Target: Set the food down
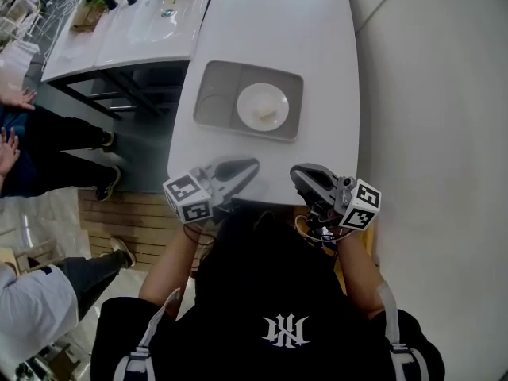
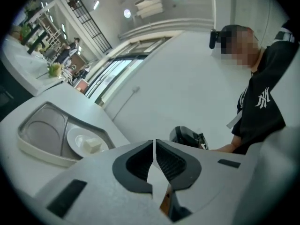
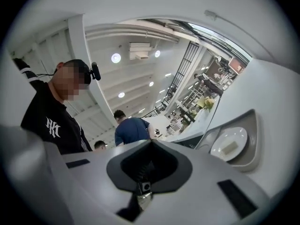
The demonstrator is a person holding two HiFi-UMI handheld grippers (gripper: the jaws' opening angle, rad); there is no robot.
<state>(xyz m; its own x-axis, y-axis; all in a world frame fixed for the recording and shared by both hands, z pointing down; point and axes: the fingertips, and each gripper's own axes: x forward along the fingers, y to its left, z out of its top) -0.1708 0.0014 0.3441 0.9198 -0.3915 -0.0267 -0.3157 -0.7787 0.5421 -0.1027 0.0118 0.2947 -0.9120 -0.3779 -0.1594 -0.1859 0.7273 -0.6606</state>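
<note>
A grey tray (image 1: 213,94) lies on the white table (image 1: 278,22). On its right half is a white plate (image 1: 263,101) with a pale block of food (image 1: 266,115). My left gripper (image 1: 252,164) and right gripper (image 1: 295,173) hover side by side at the table's near edge, a short way short of the tray, both shut and empty. The left gripper view shows the left gripper (image 2: 154,143) with its pads together, the tray (image 2: 37,149), plate (image 2: 75,137) and food (image 2: 93,145) off to the left. In the right gripper view the right gripper (image 3: 150,143) is shut, with the plate (image 3: 229,142) to the right.
A second white counter (image 1: 135,30) with a sink and dark fittings stands at the far left. Bystanders' legs and shoes (image 1: 55,153) are on the floor to the left of the table. A pale wall (image 1: 444,94) runs along the right.
</note>
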